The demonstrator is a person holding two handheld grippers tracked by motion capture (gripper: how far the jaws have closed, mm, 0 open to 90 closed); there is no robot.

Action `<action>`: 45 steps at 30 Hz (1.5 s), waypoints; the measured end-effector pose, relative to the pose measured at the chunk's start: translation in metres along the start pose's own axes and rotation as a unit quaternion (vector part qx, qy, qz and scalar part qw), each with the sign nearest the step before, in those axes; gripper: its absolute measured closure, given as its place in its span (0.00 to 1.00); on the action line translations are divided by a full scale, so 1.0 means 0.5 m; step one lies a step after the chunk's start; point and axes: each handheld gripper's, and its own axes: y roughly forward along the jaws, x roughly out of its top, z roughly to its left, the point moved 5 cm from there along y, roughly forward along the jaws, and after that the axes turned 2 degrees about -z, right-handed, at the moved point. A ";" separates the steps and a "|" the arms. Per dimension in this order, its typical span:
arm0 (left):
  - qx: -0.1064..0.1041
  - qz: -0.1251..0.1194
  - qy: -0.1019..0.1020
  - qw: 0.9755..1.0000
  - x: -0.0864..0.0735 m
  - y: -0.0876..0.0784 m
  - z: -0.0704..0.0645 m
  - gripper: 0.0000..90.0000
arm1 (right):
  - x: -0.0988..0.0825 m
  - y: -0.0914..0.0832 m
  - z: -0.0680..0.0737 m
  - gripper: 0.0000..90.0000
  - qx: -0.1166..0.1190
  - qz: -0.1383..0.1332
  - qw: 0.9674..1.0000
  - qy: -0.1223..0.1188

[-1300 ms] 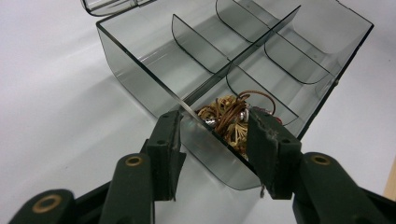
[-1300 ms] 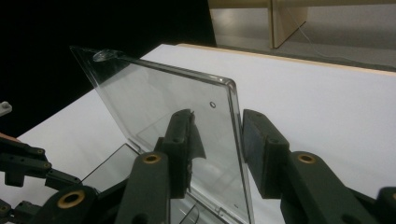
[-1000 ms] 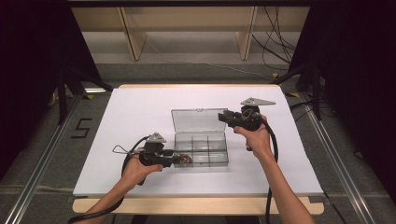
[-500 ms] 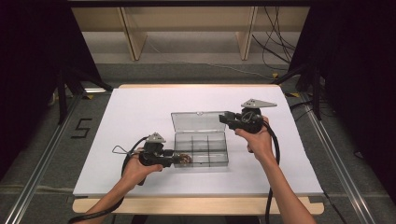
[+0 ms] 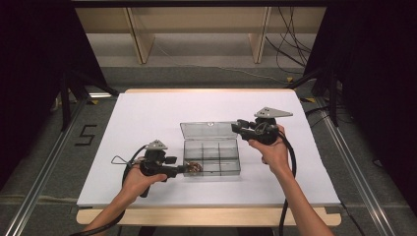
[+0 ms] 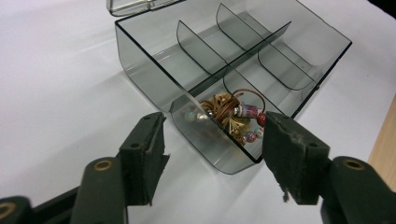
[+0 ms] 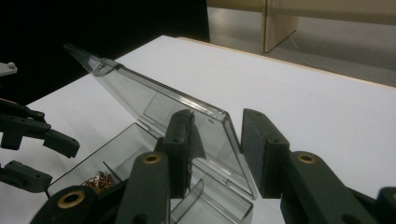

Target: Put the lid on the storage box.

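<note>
One box (image 5: 211, 157); six compartments; one bracelet (image 6: 233, 116); two tools.

Right hand-held gripper (image 7: 216, 154) straddles raised lid (image 7: 159, 105).

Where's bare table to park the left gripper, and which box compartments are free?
Bare table lies left of and behind the box, and along the near edge. Five compartments are free; the near-left one holds the bead jewellery. It is crowded at the lid, by the right gripper, and where the left gripper hangs.
</note>
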 end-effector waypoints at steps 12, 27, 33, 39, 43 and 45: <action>-0.003 -0.001 0.019 1.000 -0.035 -0.028 -0.024 0.41 | -0.014 -0.018 0.006 0.73 0.006 0.007 1.000 0.003; 0.007 0.009 0.035 0.999 -0.075 -0.061 -0.030 0.39 | -0.030 -0.036 0.025 0.73 0.000 0.017 1.000 -0.001; 0.014 0.008 0.031 0.999 -0.084 -0.061 -0.037 0.39 | -0.044 -0.040 0.028 0.74 0.007 0.019 1.000 0.001; 0.017 0.006 0.029 0.999 -0.093 -0.065 -0.038 0.39 | -0.056 -0.047 0.034 0.74 0.009 0.027 1.000 0.003; 0.018 0.019 0.039 0.999 -0.102 -0.067 -0.035 0.39 | -0.068 -0.050 0.036 0.73 0.004 0.038 0.999 -0.006; 0.021 0.022 0.041 0.999 -0.104 -0.067 -0.036 0.39 | -0.069 -0.049 0.036 0.73 0.007 0.033 0.999 -0.006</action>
